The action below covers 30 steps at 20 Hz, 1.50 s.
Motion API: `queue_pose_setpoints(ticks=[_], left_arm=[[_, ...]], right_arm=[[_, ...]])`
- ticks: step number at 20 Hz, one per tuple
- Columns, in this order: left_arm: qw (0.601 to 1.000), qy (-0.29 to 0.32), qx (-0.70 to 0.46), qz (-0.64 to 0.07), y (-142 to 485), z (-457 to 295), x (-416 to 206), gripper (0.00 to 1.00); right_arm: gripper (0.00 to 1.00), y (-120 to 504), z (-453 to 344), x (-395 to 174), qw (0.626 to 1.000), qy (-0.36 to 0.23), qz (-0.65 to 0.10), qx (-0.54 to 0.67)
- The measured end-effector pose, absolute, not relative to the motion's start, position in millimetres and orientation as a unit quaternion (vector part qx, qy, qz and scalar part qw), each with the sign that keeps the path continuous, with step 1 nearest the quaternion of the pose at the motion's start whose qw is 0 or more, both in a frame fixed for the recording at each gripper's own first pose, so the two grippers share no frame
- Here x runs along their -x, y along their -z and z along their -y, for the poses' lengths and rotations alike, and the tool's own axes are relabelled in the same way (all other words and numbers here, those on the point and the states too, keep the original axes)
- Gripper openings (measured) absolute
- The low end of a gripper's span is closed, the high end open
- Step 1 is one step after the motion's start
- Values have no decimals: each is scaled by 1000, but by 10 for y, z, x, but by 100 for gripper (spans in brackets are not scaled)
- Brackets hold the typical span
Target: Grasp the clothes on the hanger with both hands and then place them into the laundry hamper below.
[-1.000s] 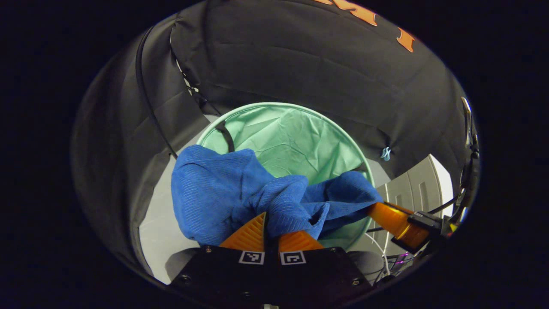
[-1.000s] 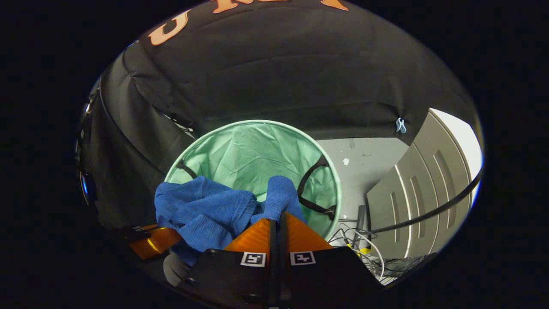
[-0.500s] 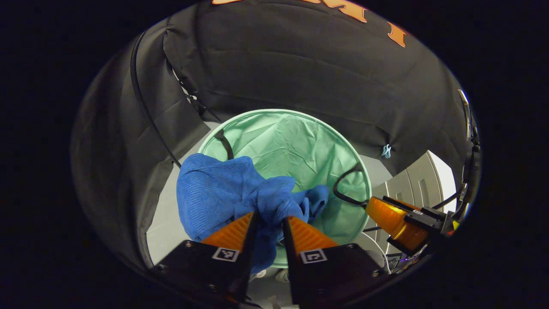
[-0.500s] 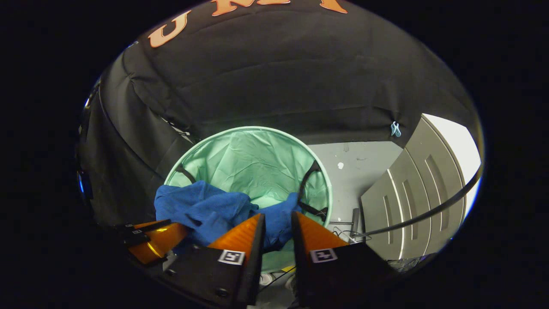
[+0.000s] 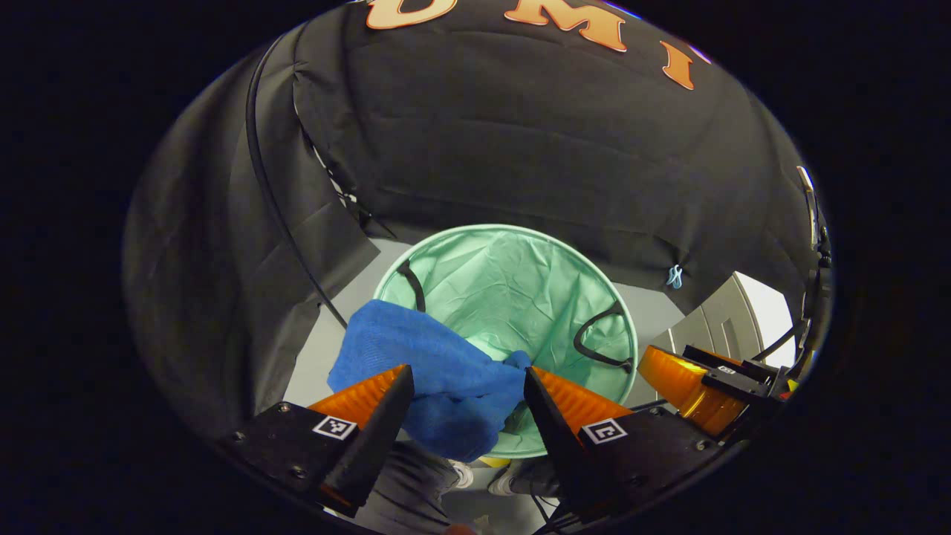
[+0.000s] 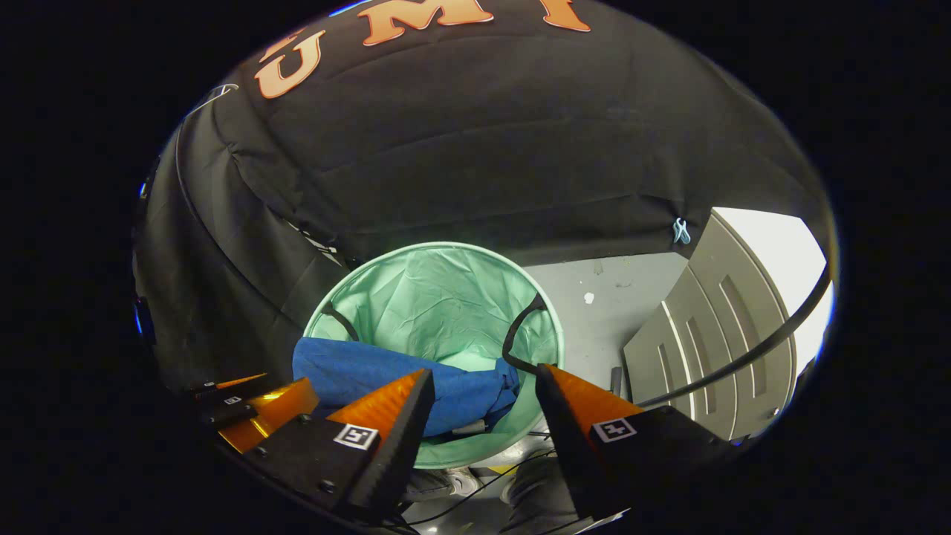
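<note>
With both the left gripper (image 5: 464,383) and right gripper (image 6: 483,386) spread and empty, the soft, light blue garment (image 5: 431,371) slumps limply over the laundry hamper (image 5: 513,282) rim, best re-pinched at a bunched fold.

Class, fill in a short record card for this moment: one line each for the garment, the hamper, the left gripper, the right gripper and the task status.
Garment: blue cloth, draped over the hamper's near-left rim, partly inside, partly hanging outside.
Hamper: round, mint-green laundry hamper with dark handles, standing on a grey floor.
Left gripper: left gripper, fingers apart, nothing pinched.
Right gripper: right gripper, fingers apart, nothing pinched.
Task status: garment released at the hamper, not fully inside it.
</note>
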<state>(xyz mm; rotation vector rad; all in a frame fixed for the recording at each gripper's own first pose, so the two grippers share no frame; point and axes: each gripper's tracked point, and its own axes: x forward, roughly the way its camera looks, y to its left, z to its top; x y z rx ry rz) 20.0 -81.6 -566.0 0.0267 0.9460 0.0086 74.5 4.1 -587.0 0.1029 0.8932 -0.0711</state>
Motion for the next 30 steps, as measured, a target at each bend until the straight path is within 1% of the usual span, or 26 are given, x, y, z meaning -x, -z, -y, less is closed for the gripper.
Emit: queue_pose_setpoints(ticks=[1,2,5,12,15,19,26,27,30], left_arm=[[894,-3,-13,-448,5554,837,-178,96],[897,-2,-13,-441,5453,870,-162,96],[910,0,-11,-415,5138,888,-158,96],[942,7,-30,-333,4271,880,-221,96],[956,12,-36,-291,3876,858,-283,96],[976,12,-15,-219,3273,875,-313,96],[993,6,-19,-113,2306,755,-254,95],[995,5,-24,-100,2213,728,-193,93],[998,7,-30,-58,1868,717,-71,95]], right_arm=[[84,5798,-47,-729,902,36,-427,-49],[99,5727,-47,-696,905,38,-422,-47],[99,5419,-32,-652,912,38,-407,-43],[98,4464,-34,-632,945,30,-324,-17],[99,4106,-18,-628,956,29,-293,-12],[99,3667,-7,-575,965,32,-259,-19],[98,2773,20,-428,986,35,-163,1],[98,2680,45,-400,988,38,-151,7],[98,2410,57,-324,992,40,-119,12]])
